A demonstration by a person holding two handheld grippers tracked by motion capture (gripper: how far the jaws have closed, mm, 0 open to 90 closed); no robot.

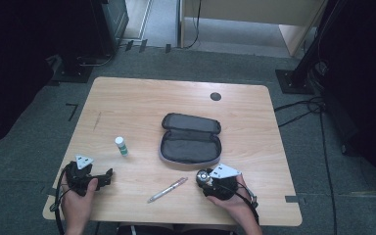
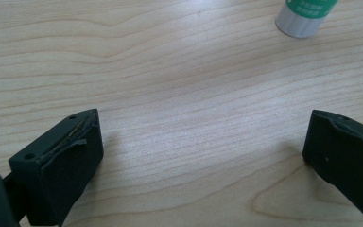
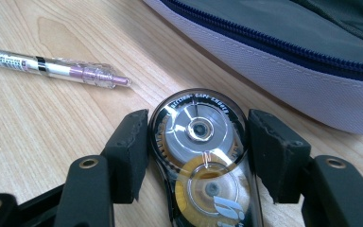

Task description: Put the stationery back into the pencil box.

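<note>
A person sits at a wooden table (image 1: 142,98) with a gripper in each hand. The right gripper (image 3: 198,142) clamps a clear correction tape dispenser (image 3: 203,156) between its two black jaws, near the table's front edge, just below an open grey pencil case (image 1: 191,139). A pen (image 3: 52,68) lies on the wood beside it. The left gripper (image 2: 203,142) rests at the front left with jaws spread wide over bare wood, a small white glue stick (image 1: 121,146) nearby.

Open pencil case (image 1: 191,139), pen (image 1: 168,190), small green-labelled tube (image 1: 121,146) on wooden table (image 1: 127,103).
</note>
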